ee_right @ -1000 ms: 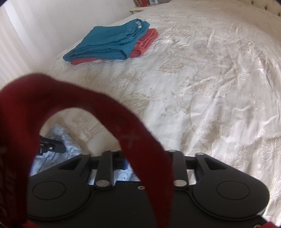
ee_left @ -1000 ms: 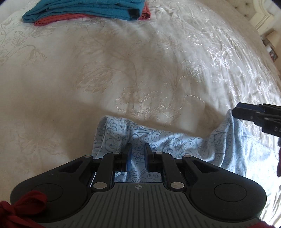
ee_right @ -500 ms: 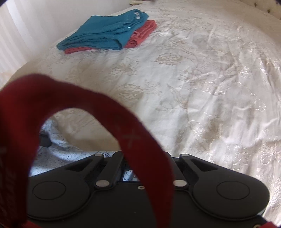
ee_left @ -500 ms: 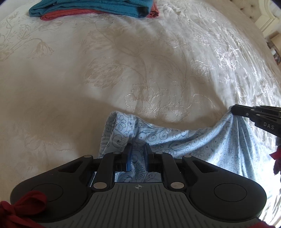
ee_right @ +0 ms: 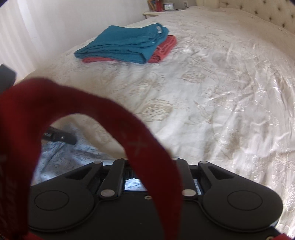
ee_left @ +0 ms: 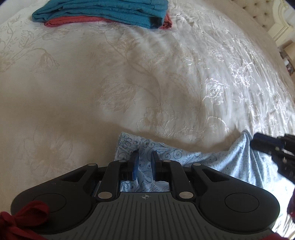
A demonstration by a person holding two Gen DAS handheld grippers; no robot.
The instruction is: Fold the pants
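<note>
Left gripper (ee_left: 144,160) is clamping the blue floral pants (ee_left: 202,158); right gripper (ee_left: 258,144), beside their far corner, is opening, grasp unclear. Risk: that corner is slipping free, fold sagging.

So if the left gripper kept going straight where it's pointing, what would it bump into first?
The left gripper already pinches the light blue patterned pants. Straight on, it would probably press that cloth into the cream bedspread right behind it. The folded teal pants lie far beyond.
</note>
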